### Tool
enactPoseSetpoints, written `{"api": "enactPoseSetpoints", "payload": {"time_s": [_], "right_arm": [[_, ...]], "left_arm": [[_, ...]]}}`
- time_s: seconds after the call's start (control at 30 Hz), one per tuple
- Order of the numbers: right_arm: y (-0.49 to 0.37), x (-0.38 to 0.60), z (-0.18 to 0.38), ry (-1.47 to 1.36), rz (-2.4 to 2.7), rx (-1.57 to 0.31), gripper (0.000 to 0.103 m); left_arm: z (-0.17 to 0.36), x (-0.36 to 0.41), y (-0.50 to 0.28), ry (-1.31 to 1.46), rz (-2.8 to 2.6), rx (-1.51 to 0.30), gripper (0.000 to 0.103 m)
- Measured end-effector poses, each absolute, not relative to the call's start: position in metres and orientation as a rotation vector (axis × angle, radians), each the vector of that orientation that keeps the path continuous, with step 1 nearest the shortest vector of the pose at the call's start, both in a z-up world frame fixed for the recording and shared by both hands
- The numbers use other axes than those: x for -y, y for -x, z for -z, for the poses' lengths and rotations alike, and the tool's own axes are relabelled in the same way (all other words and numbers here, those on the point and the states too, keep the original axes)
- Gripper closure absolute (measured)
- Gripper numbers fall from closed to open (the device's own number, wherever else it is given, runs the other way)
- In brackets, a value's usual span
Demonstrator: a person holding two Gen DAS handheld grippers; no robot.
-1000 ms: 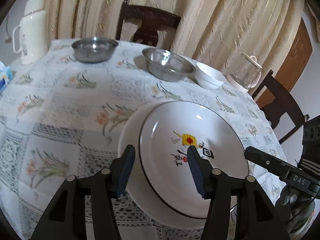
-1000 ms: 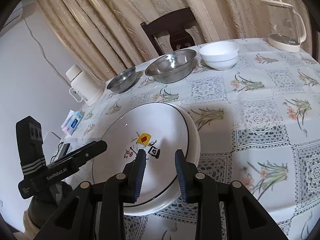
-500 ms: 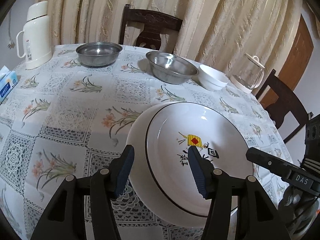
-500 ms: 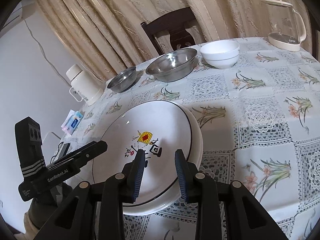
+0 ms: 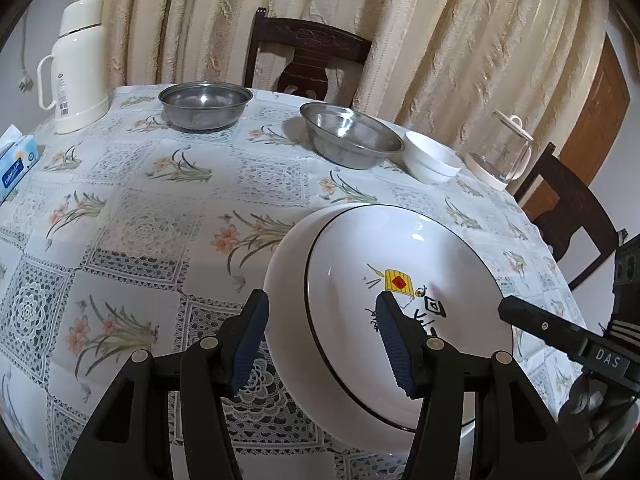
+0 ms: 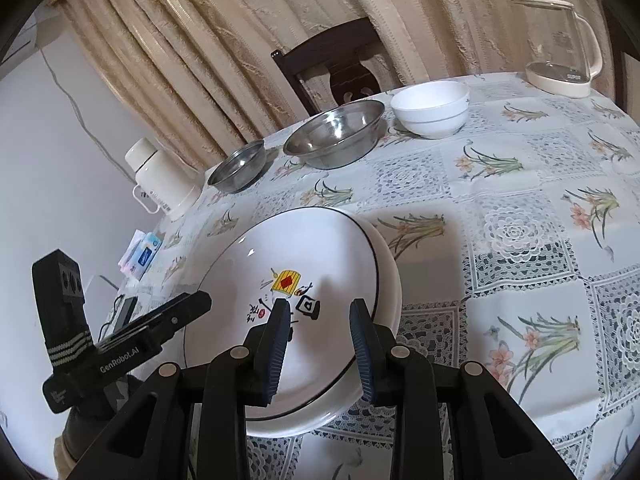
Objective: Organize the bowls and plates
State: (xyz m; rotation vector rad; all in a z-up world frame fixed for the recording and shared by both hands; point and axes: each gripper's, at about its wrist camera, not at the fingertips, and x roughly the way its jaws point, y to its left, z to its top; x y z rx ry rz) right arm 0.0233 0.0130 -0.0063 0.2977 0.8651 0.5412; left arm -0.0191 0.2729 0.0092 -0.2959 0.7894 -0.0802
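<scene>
Two white plates sit stacked at the table's near edge. The top plate has a black rim and a small red and yellow drawing; the plain lower plate shows along one side. My left gripper is open, its fingers straddling the stack's left rim. My right gripper is open with a narrower gap, one finger over the top plate and the other hiding the right rim. Farther back stand a small steel bowl, a larger steel bowl and a white bowl.
A cream thermos and a tissue pack are at the far left. A glass kettle stands at the right edge. Dark chairs stand behind and beside the round table with the flowered cloth.
The left wrist view has tilted up and levelled, showing more of the far table. Both grippers keep the same finger gaps around the plate stack. The right wrist view has barely shifted.
</scene>
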Motion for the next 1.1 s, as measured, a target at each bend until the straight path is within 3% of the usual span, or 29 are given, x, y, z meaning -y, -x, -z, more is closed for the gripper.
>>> {"api": "enactPoseSetpoints", "payload": {"time_s": [0.27,0.57,1.1], "right_arm": [[-0.028,-0.012,0.006,-0.326,-0.524,-0.854,0.068],[-0.031,-0.011,0.002,-0.346,-0.499,-0.803,0.038],[-0.040,-0.010,0.014,-0.319,-0.437,-0.834,0.036]], "left_arm": [[-0.005,-0.275,0.016,0.295,0.070,-0.791,0.046],[-0.002,-0.279,0.009,0.304,0.061,-0.794,0.042],[0.007,-0.283,0.002,0.338,0.060,-0.819,0.030]]}}
